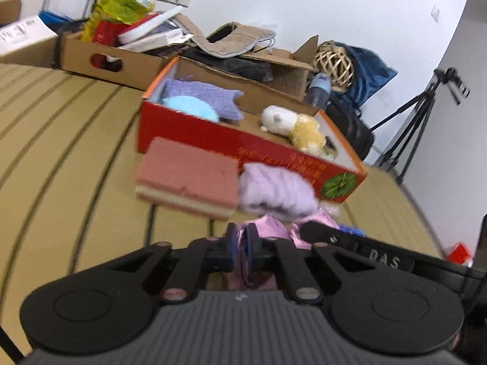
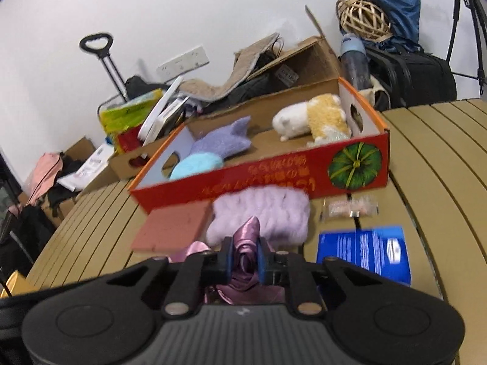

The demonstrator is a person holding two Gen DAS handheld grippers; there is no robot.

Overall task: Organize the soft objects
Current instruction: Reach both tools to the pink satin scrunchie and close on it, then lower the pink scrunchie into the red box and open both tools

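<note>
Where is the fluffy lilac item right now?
The lilac item lies on the table outside the red box, against its front wall, right of the pink sponge in both views.

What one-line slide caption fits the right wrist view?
Right gripper shut on pink satin cloth, facing the lilac fluffy cloth and red box of soft toys.

We cannot read the blurred yellow lettering on the red cardboard box's [image 2: 274, 179] front wall. The print on the blue rectangular packet [image 2: 365, 252] at lower right smears into white streaks. The shiny pink satin cloth [image 2: 246, 255] runs down behind the right gripper's body. In the left view, the black tripod [image 1: 423, 106] at the right edge is motion-blurred and partly cut off.
</note>
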